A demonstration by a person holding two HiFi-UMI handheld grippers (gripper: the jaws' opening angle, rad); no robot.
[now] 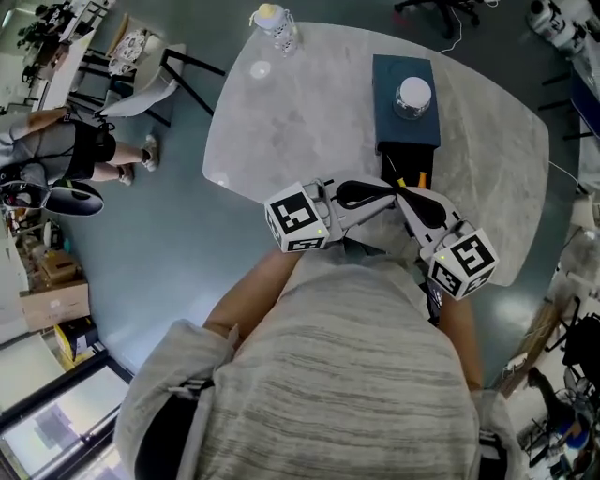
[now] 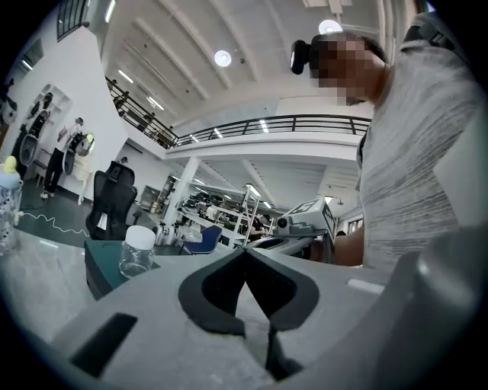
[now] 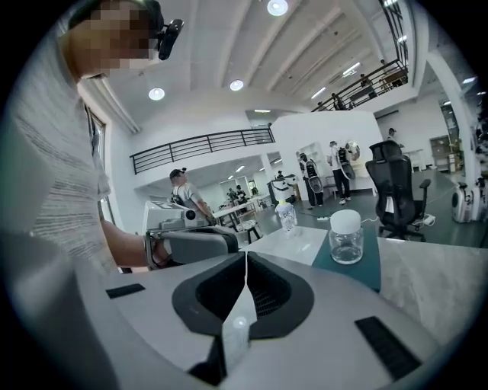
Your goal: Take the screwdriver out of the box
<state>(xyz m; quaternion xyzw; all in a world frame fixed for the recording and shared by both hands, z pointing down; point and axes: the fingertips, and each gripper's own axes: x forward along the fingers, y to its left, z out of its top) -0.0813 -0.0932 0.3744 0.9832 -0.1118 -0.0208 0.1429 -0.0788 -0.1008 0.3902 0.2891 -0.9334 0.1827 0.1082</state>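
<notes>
Both grippers sit low at the near edge of the worktop [image 1: 309, 112], close in front of the person's chest, tips nearly meeting each other. Left gripper [image 2: 245, 257]: fingers fully together, black pads meeting along a thin seam, nothing btwn them. Right gripper [image 3: 245, 263]: same, fingers closed pad to pad, empty. In head view the two point toward each other, right at the near end of the box [image 1: 389, 127]; can't tell whether either touches it. Box is dark teal, lying lengthwise away from the person, w/ a clear jar [image 1: 412, 97] w/ white lid standing on top. The box's near end is a black open section. Small yellow and orange ends show in it: the screwdriver [image 1: 419, 178], as far as can be told, lies inside the box, too small to make out more. Neither gripper has it. Baby bottle [image 1: 275, 23] stands at the far edge of the worktop, well apart from the box. A 2nd person [image 1: 66, 150] stands on the floor off to the left.
</notes>
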